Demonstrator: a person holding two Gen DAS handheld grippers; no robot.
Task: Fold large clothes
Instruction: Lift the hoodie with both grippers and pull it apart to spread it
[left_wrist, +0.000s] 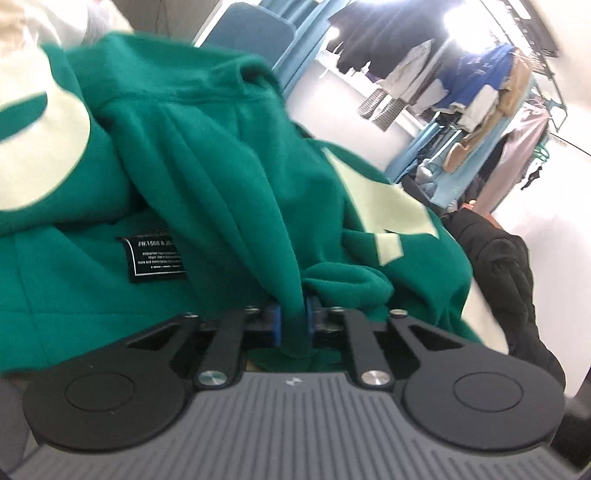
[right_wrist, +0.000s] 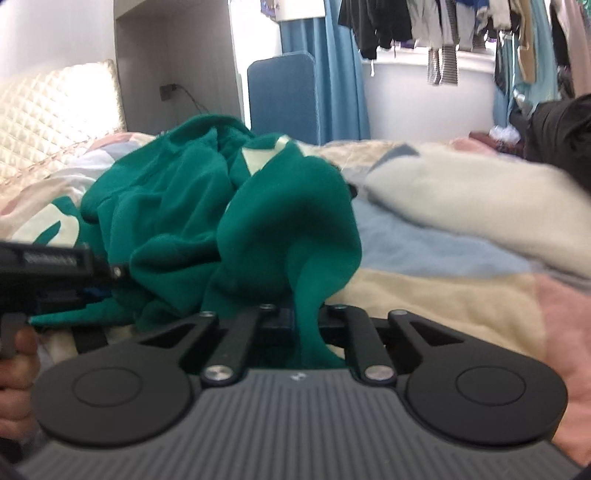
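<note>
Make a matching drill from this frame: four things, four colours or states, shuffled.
Things:
1 sweatshirt
2 left gripper
3 label
4 curtain

States:
A black with white text
B blue, hanging
C green, crumpled on the bed
D shut on green cloth

Pairs: 1-C, 2-D, 3-A, 4-B

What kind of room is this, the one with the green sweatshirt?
Most likely a bedroom: a bed with a patchwork quilt, a padded headboard, and clothes hanging by the window.
</note>
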